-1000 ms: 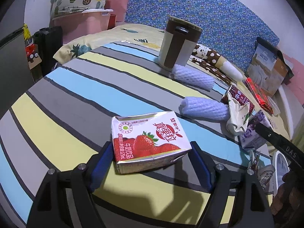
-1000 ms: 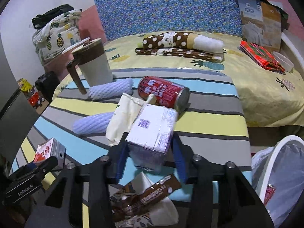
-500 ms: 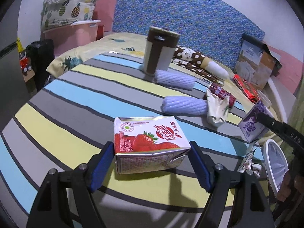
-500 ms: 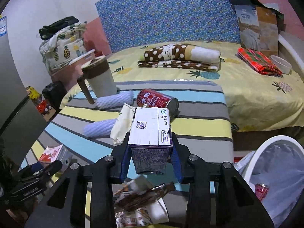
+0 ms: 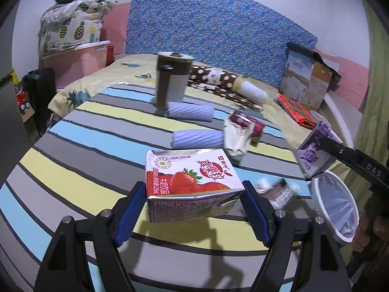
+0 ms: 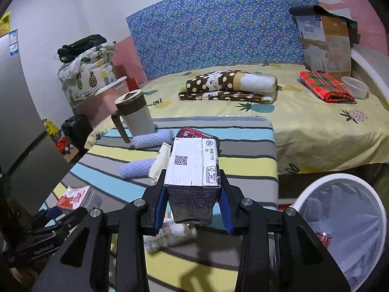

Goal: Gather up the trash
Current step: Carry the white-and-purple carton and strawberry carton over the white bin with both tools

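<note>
Left tongs (image 5: 192, 206) clamped on a dented strawberry milk carton (image 5: 189, 182), red-and-white with foil edges, just above the striped tabletop (image 5: 73, 146); right tongs (image 6: 193, 198) clamped on a purple carton (image 6: 192, 177), white-topped, QR-coded, lifted beside the white bin (image 6: 379, 209).

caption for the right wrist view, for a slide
Right claw grips purple carton above striped table, white bin alongside.

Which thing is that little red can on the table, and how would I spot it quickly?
Start at the striped table beside the bed. Near its far right side, a crumpled cream wrapper lies next to two pale ribbed foam sleeves. The red can lies on its side just behind that wrapper: the only round, red, metal thing there.
</note>
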